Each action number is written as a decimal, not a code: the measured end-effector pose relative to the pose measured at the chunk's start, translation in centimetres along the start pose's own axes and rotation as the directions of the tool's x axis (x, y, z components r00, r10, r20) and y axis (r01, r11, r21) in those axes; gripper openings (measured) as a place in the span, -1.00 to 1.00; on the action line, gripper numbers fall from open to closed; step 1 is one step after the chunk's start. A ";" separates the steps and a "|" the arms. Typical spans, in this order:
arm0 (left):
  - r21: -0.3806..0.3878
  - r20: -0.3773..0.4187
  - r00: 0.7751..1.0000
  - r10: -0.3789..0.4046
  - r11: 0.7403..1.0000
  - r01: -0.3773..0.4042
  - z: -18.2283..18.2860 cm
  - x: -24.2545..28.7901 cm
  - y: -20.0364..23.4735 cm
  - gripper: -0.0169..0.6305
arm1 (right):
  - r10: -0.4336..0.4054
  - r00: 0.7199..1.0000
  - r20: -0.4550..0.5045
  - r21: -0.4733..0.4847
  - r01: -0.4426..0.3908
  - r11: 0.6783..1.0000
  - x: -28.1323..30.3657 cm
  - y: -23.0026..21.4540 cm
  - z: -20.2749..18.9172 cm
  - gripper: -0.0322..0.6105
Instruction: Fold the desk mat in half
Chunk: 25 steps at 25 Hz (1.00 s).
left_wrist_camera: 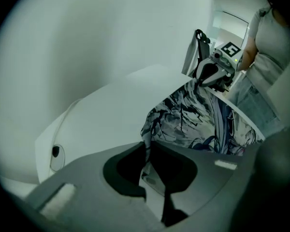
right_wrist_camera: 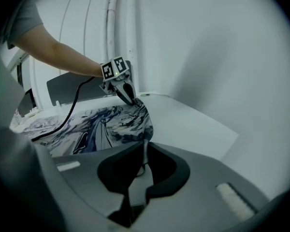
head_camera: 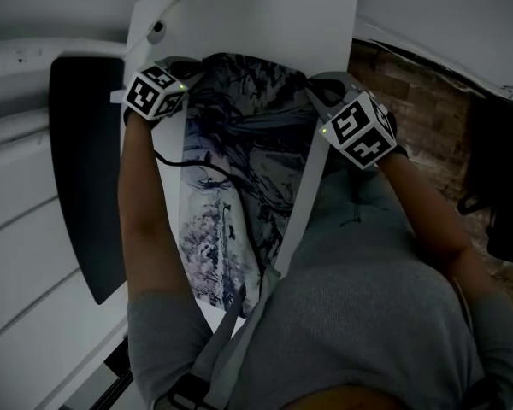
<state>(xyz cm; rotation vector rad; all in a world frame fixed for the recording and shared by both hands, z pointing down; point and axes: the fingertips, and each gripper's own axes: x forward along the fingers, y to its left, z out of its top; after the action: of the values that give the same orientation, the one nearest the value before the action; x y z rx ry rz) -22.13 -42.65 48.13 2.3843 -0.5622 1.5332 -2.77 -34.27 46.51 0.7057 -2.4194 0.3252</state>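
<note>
White table (head_camera: 239, 15) carries desk mat (head_camera: 231, 186): printed face up, running lengthwise from far end toward person. Black panel (head_camera: 85, 169) sits beside table at left. Left gripper (left_wrist_camera: 147, 167) is clamped on mat's far left corner, fabric edge pinched between jaws. Right gripper (right_wrist_camera: 142, 164) is clamped on far right corner, same pinch. Both gripped corners curl up off table surface.

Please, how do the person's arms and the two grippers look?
The left gripper and right gripper are grey, each with a cube of black-and-white square markers. A black cable hangs from the left one. The person wears a grey short-sleeved shirt.
</note>
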 end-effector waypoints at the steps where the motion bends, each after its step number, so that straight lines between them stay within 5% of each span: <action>1: 0.025 -0.015 1.000 0.011 1.000 -0.011 -0.3 -0.3 -0.1 -0.81 | 0.010 1.000 0.010 -0.016 -0.010 1.000 -0.2 0.2 0.2 -0.82; 11: 0.139 -0.092 0.986 0.140 0.982 -0.127 -2.9 -2.4 -2.3 -0.82 | 0.175 0.982 0.070 -0.206 -0.158 0.966 -2.0 4.5 0.6 -0.82; 25: 0.136 -0.172 0.960 0.219 0.971 -0.197 -8.3 -2.8 -7.6 -0.83 | 0.285 0.958 -0.021 -0.335 -0.275 0.901 -2.6 10.9 -2.4 -0.81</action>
<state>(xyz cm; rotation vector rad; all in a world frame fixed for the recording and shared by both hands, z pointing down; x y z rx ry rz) -26.54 -31.97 48.96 2.2907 -0.7181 1.9048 -5.92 -23.29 46.18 0.2105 -2.5170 0.0094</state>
